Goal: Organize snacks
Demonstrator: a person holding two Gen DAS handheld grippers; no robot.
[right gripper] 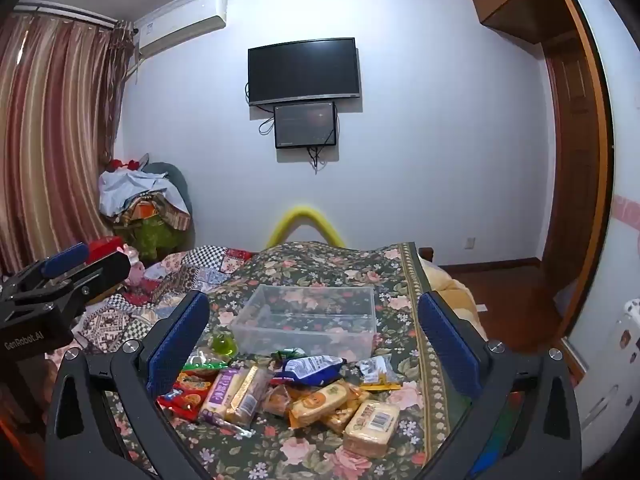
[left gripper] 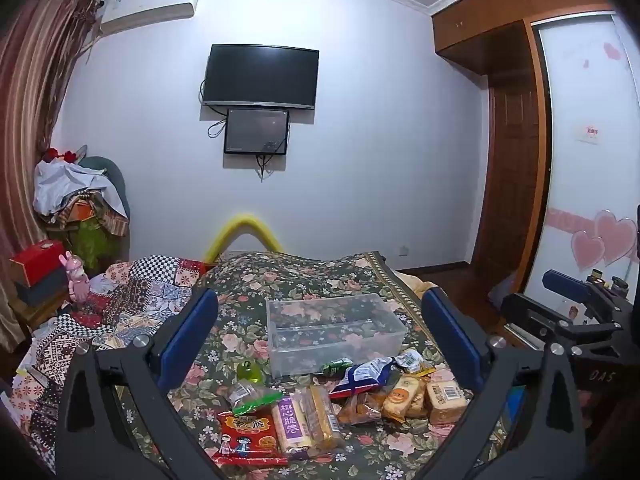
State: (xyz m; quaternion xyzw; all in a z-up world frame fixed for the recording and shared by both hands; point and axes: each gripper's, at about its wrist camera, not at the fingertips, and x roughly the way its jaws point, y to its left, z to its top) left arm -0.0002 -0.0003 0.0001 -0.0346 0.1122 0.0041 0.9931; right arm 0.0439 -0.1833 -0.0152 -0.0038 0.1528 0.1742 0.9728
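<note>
Snacks (right gripper: 304,396) lie piled on the bed (right gripper: 400,280), just at 6 o'clock of the empty clear bin (right gripper: 308,316). Both the left gripper (left gripper: 320,344) and right gripper (right gripper: 314,344) hover with fingers spread wide, holding nothing. The slick, overlapping wrappers could slip or drag neighbours along during a pinch.

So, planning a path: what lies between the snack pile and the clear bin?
Almost nothing: in both wrist views the green-wrapped snack lies against the clear bin, beside the snack pile.

Dim even indoor light, bluish cast, strong fisheye bending, dark vignetted corners, mild softness
</note>
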